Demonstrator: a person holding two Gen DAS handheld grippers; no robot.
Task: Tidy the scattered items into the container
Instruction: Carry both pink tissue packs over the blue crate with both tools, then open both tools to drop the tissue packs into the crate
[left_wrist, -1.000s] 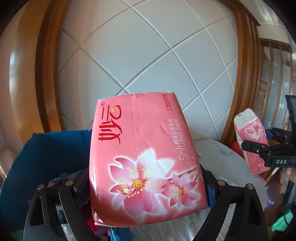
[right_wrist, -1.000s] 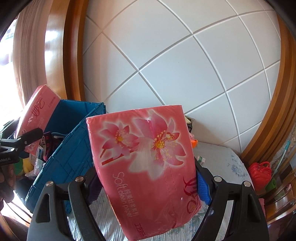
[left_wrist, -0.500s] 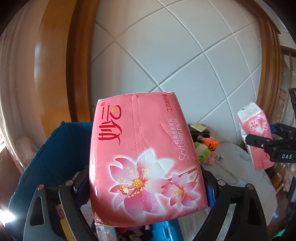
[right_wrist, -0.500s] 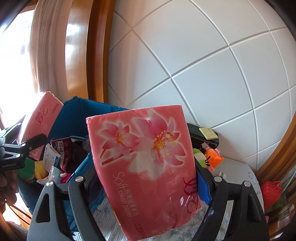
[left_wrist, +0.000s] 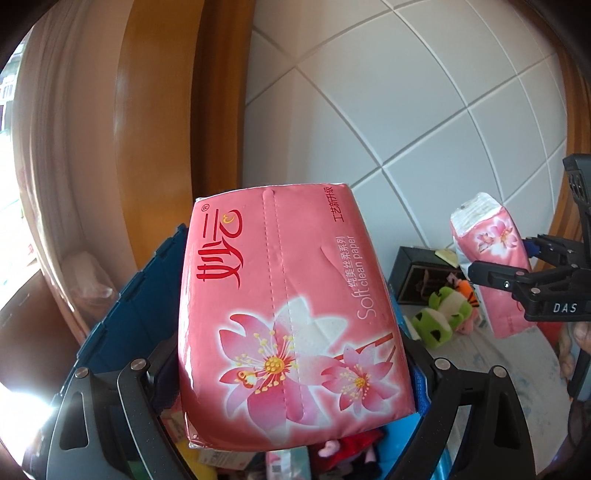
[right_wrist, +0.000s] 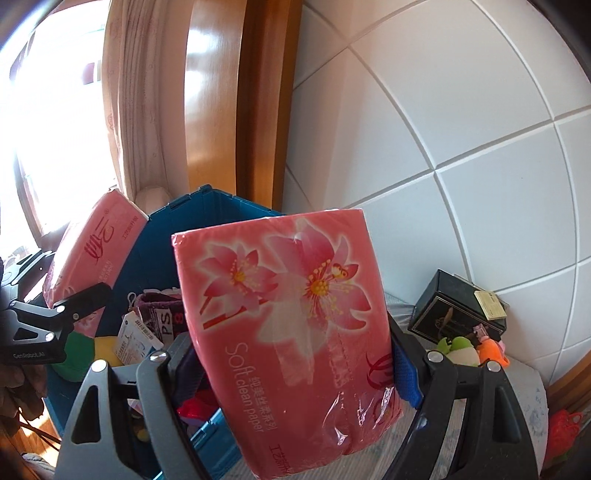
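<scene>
My left gripper (left_wrist: 291, 369) is shut on a pink tissue pack (left_wrist: 291, 317) and holds it above the blue container (left_wrist: 129, 306). My right gripper (right_wrist: 295, 373) is shut on a second pink tissue pack (right_wrist: 295, 332), held over the container's near edge (right_wrist: 221, 218). Each view shows the other gripper with its pack: the right one (left_wrist: 491, 266) in the left wrist view, the left one (right_wrist: 92, 258) in the right wrist view. Mixed items (right_wrist: 159, 321) fill the container.
A black box (right_wrist: 454, 306), a green frog plush (left_wrist: 439, 321) and an orange toy (right_wrist: 491, 350) lie on the patterned table (right_wrist: 524, 398) by the white tiled wall. A wooden frame and curtain stand behind the container. A red item (right_wrist: 561, 428) sits at the far right.
Both grippers have swung left with their packs, toward and over the blue container. The container's contents and the toys by the wall have come into view.
</scene>
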